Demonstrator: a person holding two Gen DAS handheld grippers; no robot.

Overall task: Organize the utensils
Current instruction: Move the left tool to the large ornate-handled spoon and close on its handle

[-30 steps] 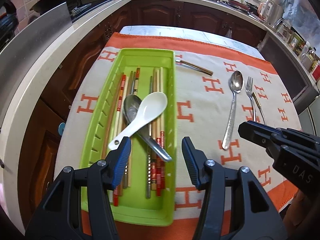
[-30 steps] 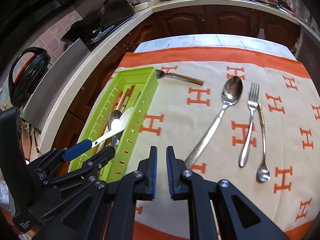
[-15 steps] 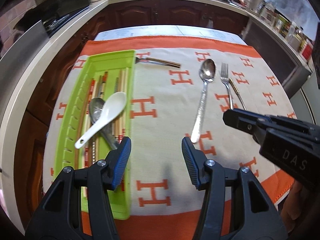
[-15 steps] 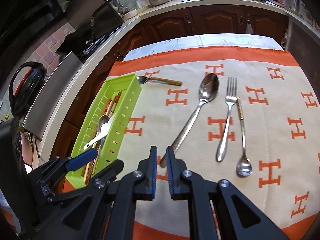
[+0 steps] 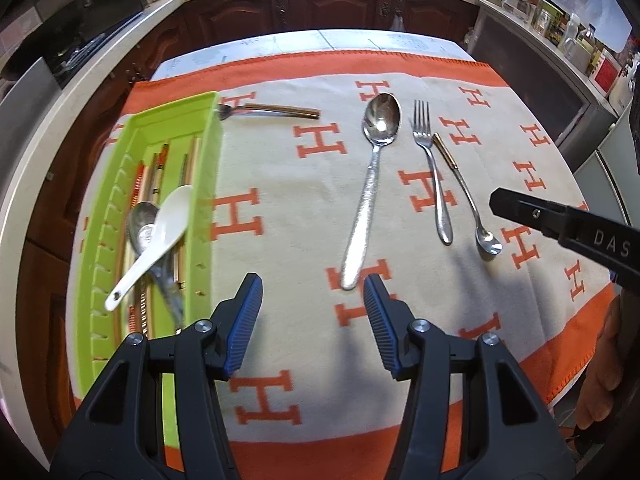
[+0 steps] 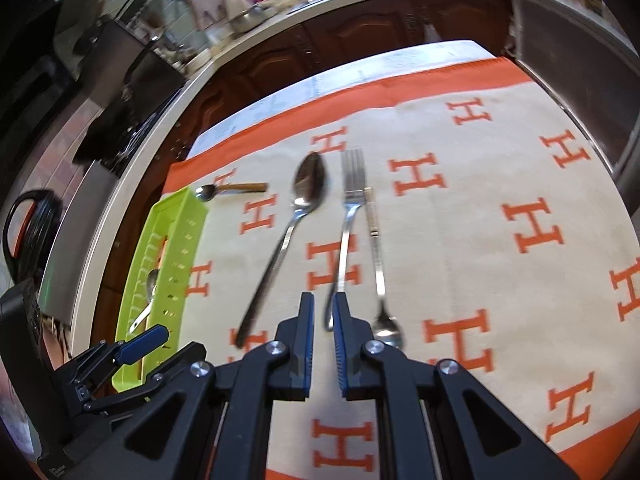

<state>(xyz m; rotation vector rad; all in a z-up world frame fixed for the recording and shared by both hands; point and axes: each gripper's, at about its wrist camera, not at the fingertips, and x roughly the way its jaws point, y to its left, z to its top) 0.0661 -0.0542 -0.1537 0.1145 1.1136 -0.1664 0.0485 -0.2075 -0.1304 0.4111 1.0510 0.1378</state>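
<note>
Cutlery spread on an orange-and-cream H-print cloth. My left-wrist view shows inside the lime plastic tray at left of frame: a white ceramic spoon lying across a metal spoon and chopsticks; my right-wrist view sees only the tray's perforated side wall and little of the contents. My left claw is spread wide, nothing in it, with the tip of the big steel spoon's textured handle just above the gap at lower centre. My right claw is nearly closed with a thin slit between the blue ribbed pads, holding nothing; the fork handle end sits right at that slit, but contact is unclear. Small teaspoon, gold-toned upper handle, lies just right of the fork. Another gold-handled piece lies sideways at upper left, by the tray's far end.
</note>
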